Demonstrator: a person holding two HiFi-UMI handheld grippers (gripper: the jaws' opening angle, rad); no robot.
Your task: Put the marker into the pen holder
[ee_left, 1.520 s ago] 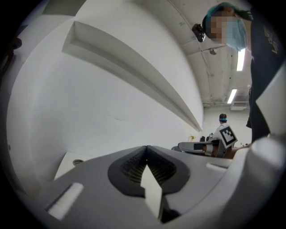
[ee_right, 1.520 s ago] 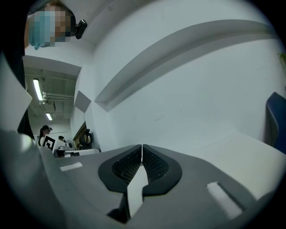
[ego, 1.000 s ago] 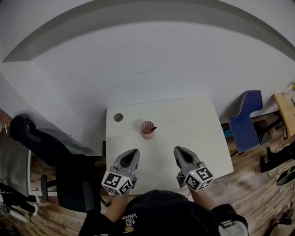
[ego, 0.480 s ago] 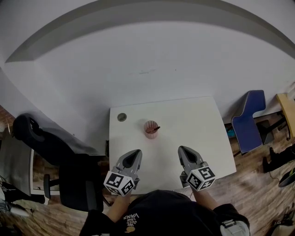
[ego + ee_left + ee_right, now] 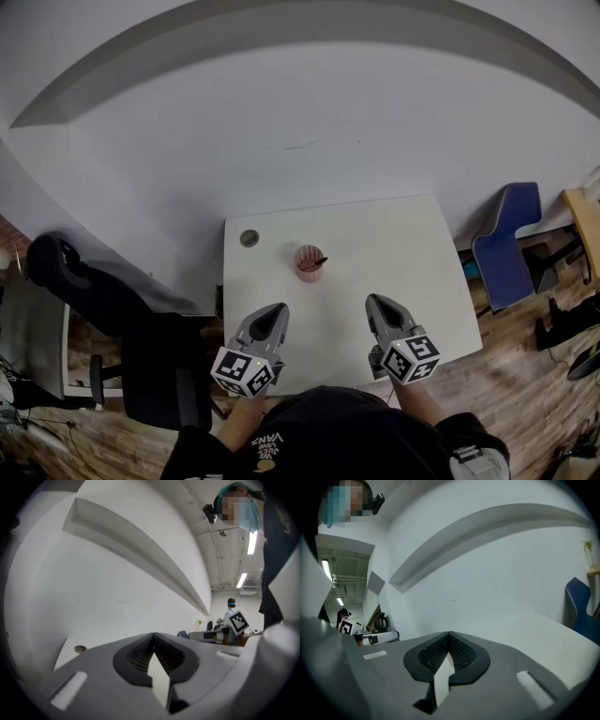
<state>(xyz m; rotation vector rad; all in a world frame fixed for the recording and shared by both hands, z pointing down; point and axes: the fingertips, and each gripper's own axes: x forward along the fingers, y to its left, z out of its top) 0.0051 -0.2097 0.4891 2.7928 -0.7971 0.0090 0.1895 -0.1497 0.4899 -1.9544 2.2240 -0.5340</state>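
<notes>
Right gripper (image 5: 375, 303) a touch farther right; marker (image 5: 318, 261) in pen holder (image 5: 306, 268).

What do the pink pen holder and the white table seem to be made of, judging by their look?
Pen holder: pale pink with a dull surface, perhaps plastic or fine mesh; it is too small to be sure.
Table: smooth, matte white top without grain, probably laminated board; a round grey cable cap is set into it.
</notes>
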